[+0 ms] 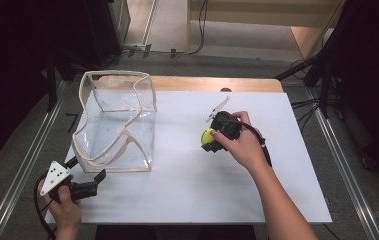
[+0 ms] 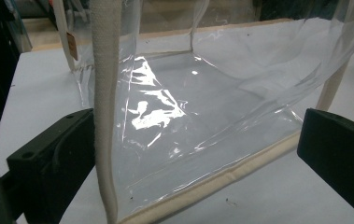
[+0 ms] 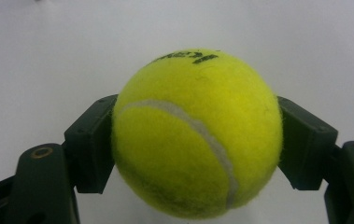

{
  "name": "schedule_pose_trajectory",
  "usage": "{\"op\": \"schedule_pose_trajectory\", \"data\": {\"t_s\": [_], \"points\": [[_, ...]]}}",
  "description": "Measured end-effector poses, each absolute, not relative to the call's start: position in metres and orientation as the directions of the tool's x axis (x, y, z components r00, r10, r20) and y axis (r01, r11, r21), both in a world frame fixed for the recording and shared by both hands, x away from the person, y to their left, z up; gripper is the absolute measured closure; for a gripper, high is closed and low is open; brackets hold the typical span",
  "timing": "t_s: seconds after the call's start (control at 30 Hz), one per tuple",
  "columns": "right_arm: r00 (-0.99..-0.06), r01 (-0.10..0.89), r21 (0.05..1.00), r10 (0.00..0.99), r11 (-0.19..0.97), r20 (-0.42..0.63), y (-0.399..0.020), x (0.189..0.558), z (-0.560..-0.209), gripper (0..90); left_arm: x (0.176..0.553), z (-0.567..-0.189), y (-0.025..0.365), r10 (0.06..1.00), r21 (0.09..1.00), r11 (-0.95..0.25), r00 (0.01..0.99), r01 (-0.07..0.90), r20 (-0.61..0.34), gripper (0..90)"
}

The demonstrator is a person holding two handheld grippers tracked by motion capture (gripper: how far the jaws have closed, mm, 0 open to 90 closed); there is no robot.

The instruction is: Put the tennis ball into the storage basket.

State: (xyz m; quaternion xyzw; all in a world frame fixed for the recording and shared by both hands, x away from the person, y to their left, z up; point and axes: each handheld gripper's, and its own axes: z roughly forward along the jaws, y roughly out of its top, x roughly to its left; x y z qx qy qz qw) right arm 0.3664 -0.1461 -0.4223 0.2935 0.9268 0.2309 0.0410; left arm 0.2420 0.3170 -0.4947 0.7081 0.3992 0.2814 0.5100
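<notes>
Standing at the person's side of the tabletop (image 1: 187, 190), the nearest thing I see is the left tool (image 1: 84, 182), held low at the front left corner with its jaws spread wide and nothing between them. It points at the near lower edge of the clear bag (image 1: 117, 125). From the left gripper view the bag's cream trim (image 2: 103, 116) rises just ahead of the left jaw, and the plastic wall fills the space between the two jaws without being pinched.

Farther in and well to the right, the right hand (image 1: 244, 147) holds the right tool (image 1: 208, 140) closed on the tennis ball (image 3: 197, 133). Both jaws press its flanks at about the widest part, so the grip looks square and secure. The wrist is bent so the tool points down and toward the left, the ball hanging over bare white tabletop.

What matters for the next move, as I judge it: the bag lies to the left of the ball and slightly farther back, with open tabletop between them. Its mouth faces up but the rim (image 1: 119, 75) sags and folds inward. The right hand is the one with the ball and would have to carry it leftward and above that rim; the left tool sits right beside the bag, well placed to steady it.
</notes>
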Motion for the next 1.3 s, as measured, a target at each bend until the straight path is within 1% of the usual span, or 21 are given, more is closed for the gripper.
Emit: {"op": "schedule_pose_trajectory", "data": {"t_s": [0.4, 0.6, 1.3], "points": [[-0.863, 0.471, 0.452, 0.502, 0.758, 0.058, -0.123, 0.372, -0.413, 22.6, 0.242, -0.495, 0.317, 0.852, 0.947, -0.161, 0.524, 0.278, -0.009, 0.0], [-0.878, 0.453, 0.455, 0.473, 0.767, 0.077, -0.11, 0.373, -0.408, 22.6, 0.242, -0.495, 0.316, 0.851, 0.945, -0.17, 0.525, 0.281, -0.003, 0.0], [-0.905, 0.404, 0.464, 0.42, 0.788, 0.074, -0.083, 0.377, -0.392, 22.6, 0.242, -0.495, 0.316, 0.85, 0.944, -0.172, 0.526, 0.282, -0.002, 0.0]]}}
